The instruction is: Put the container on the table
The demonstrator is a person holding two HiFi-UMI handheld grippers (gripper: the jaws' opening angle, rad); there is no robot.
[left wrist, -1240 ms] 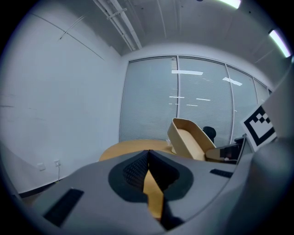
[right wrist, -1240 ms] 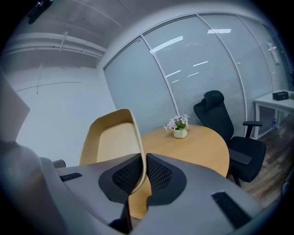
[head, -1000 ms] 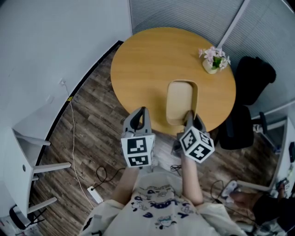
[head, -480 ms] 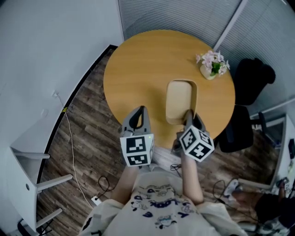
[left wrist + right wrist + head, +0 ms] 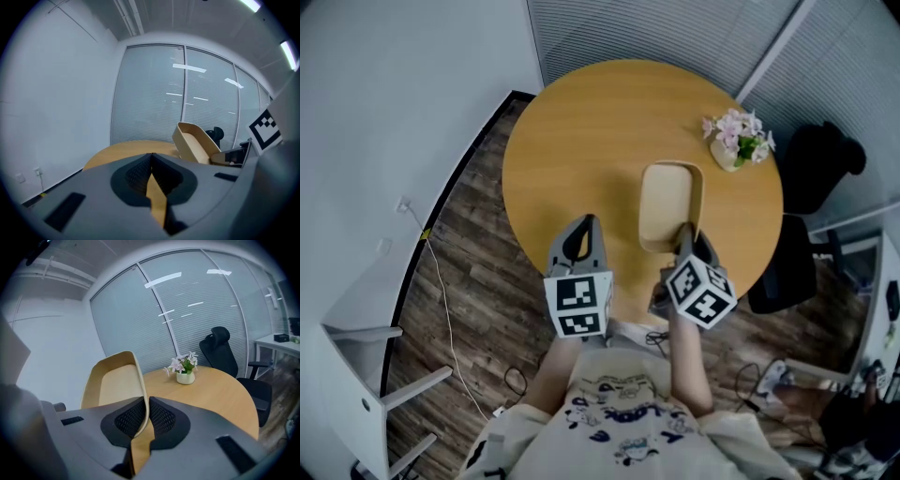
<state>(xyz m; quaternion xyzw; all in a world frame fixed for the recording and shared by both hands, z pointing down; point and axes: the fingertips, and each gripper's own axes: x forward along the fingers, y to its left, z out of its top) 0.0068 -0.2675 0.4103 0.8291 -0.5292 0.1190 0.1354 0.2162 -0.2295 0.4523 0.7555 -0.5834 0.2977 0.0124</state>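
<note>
Container (image 5: 666, 202) gripped by right tongs (image 5: 687, 236).

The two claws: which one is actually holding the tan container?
The right claw: its jaws pinch the rim of the container. The left claw is closed on nothing.

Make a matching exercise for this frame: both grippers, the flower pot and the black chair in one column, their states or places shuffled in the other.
Column one
1. left gripper
2. right gripper
3. flower pot
4. black chair

Column two
A. stands on the table, near its far right edge
B. jaws together, nothing between them
C. off the table, at its right side
D. jaws shut on the wall of the container

Pairs: 1-B, 2-D, 3-A, 4-C.
</note>
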